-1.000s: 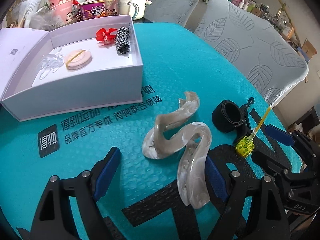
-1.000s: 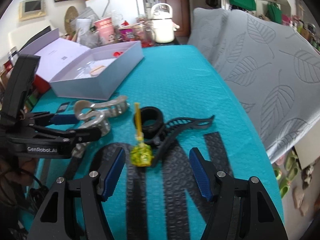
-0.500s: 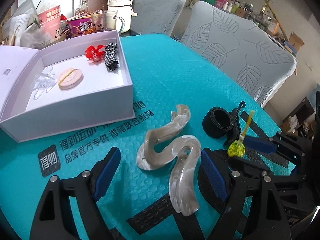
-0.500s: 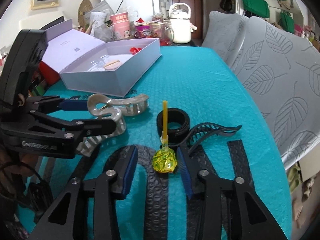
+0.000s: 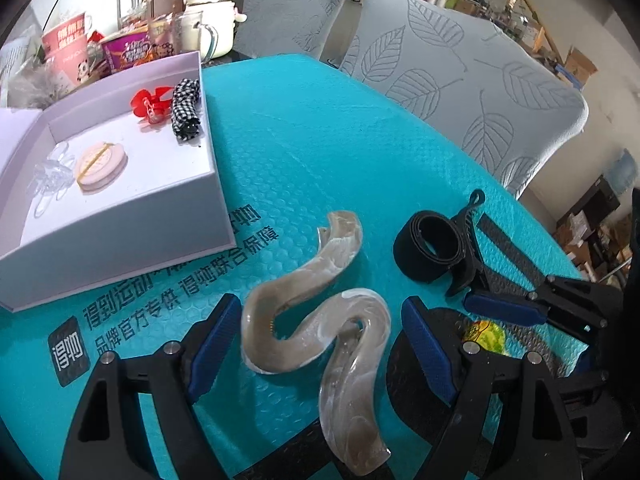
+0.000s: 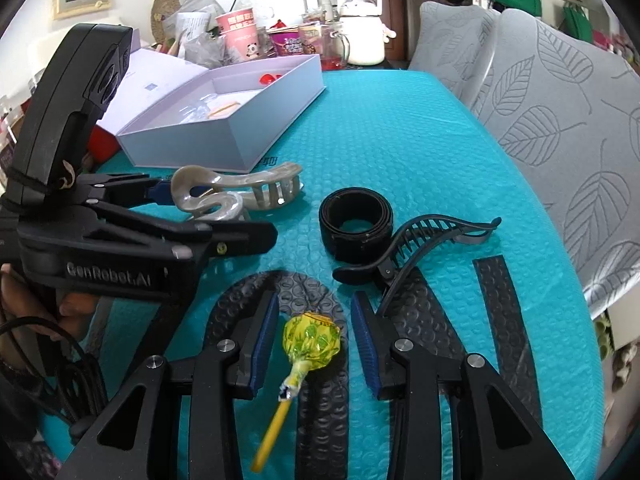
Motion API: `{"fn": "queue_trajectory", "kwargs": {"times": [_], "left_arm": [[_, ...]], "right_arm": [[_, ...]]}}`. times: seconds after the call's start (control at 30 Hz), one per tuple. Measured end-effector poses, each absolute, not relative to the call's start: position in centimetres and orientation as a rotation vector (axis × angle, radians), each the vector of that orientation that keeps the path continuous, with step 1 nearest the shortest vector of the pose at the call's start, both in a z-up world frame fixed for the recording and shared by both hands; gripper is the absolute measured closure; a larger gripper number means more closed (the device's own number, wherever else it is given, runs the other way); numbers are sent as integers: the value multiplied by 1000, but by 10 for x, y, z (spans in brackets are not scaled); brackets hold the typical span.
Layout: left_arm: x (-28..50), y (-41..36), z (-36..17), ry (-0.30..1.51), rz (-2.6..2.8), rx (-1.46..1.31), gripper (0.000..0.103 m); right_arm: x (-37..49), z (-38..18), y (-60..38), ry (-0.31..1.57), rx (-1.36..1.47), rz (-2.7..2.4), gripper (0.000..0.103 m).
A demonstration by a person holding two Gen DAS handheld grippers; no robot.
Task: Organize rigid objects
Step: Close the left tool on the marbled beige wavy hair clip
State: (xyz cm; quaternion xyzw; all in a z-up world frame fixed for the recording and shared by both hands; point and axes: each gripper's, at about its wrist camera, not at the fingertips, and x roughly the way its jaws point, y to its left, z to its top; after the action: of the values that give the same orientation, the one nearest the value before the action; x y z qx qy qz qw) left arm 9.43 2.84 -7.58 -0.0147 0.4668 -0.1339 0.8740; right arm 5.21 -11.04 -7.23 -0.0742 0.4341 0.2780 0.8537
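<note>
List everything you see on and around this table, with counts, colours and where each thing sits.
Mat: one, teal, covering table.
Box: one, white, open, far left.
Bow clip: one, red, in box.
Scrunchie: one, black-white check, in box.
Marbled hair claw: one, beige, between left jaws.
Elastic band roll: one, black, mid-mat.
Black hair claw: one, beside roll.
Lollipop: one, yellow-green, between right jaws.
Kettle: one, white, behind box.
Chairs: two, grey.
Left gripper: black, open.
Right gripper: black, pads not touching.

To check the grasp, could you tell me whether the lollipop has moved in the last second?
Yes. The lollipop swung round: its stick pointed at the black strap roll, now away from it, toward the camera.
</note>
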Motion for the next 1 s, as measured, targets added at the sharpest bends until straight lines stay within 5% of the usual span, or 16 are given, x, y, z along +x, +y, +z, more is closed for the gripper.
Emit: {"fn": "queue_trajectory", "kwargs": {"times": [0.1,0.53,0.67,1.0], "left_arm": [[91,21,-77,954,-257,21,39],[72,11,-74,942,-250,52,39],[66,13,-72,946,-242,28,40],[46,16,-68,927,-219,2,49]], "right_arm": [[50,-72,-109,914,-167,576,66],[30,-73,-124,896,-170,529,65],[26,-74,-124,879,-190,509,77],[18,-73,-131,880,-146,505,77]]}}
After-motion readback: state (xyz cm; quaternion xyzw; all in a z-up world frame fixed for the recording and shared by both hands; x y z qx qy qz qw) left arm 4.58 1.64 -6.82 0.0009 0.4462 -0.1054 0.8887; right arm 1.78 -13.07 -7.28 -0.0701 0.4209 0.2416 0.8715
